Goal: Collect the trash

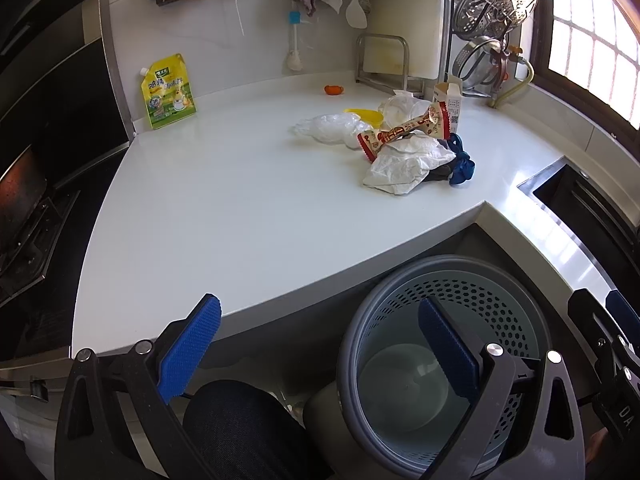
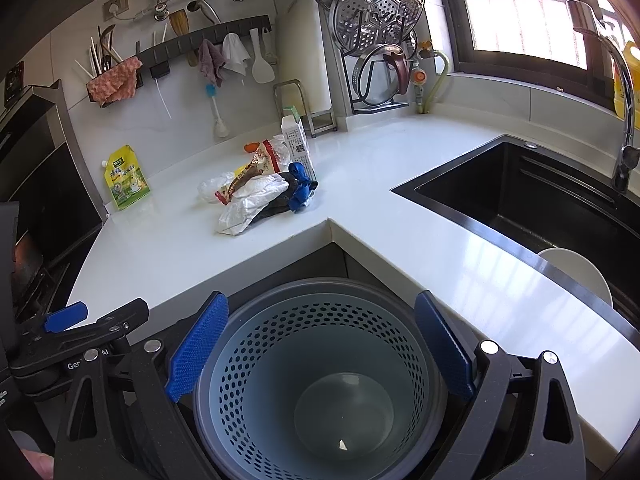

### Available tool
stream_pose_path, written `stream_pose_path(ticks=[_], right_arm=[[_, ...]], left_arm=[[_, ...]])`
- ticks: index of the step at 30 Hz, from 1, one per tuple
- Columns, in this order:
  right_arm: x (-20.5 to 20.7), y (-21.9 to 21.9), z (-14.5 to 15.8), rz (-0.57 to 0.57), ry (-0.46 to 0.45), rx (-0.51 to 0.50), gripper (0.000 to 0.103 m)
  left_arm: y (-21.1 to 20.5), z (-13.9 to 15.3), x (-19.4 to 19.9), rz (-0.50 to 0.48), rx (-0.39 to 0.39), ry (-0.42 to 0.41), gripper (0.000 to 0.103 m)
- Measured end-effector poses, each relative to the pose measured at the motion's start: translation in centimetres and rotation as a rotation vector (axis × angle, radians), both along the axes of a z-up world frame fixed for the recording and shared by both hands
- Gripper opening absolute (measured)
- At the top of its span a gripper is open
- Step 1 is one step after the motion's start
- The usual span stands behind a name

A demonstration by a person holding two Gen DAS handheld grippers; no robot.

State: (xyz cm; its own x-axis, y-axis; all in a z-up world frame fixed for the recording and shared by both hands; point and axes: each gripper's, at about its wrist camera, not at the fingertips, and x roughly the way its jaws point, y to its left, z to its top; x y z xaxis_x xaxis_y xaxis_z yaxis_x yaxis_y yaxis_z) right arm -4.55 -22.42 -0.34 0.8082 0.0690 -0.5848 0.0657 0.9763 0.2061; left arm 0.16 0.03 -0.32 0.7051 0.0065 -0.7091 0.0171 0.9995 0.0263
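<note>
A pile of trash lies on the white counter [image 1: 208, 216]: a crumpled white paper [image 1: 406, 164], a red snack wrapper [image 1: 404, 128], a clear plastic bag [image 1: 326, 128], a blue rag [image 1: 462, 160] and a small carton [image 1: 450, 106]. The pile also shows in the right wrist view [image 2: 256, 196]. A grey perforated trash bin [image 1: 444, 364] stands on the floor below the counter corner, nearly empty [image 2: 320, 380]. My left gripper [image 1: 320, 350] is open and empty in front of the counter edge. My right gripper [image 2: 318, 346] is open and empty above the bin.
A yellow-green pouch [image 1: 168, 92] leans on the back wall. A small orange object [image 1: 334, 90] lies near the wall. A black sink [image 2: 532, 208] with a faucet [image 2: 616, 92] is on the right. A stove [image 1: 24, 216] is on the left. Racks with lids [image 2: 380, 8] stand behind.
</note>
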Motion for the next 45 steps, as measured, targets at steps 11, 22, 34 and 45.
stream_pose_path(ticks=[11,22,34,45], right_arm=[[0.07,0.00,-0.07,0.000,0.001,0.001,0.090],[0.00,0.05,-0.20,-0.002,-0.001,0.004,0.090],[-0.19,-0.52,-0.63,-0.022,-0.001,0.022,0.090],[-0.44,-0.78,-0.71,-0.025,0.001,0.032,0.090]], left_arm=[[0.05,0.02,0.01,0.000,-0.001,-0.002,0.097],[0.26,0.06,0.00,0.004,0.000,-0.005,0.097],[0.41,-0.06,-0.33,0.007,-0.006,-0.011,0.097],[0.45,-0.09,-0.35,0.011,-0.011,-0.007,0.097]])
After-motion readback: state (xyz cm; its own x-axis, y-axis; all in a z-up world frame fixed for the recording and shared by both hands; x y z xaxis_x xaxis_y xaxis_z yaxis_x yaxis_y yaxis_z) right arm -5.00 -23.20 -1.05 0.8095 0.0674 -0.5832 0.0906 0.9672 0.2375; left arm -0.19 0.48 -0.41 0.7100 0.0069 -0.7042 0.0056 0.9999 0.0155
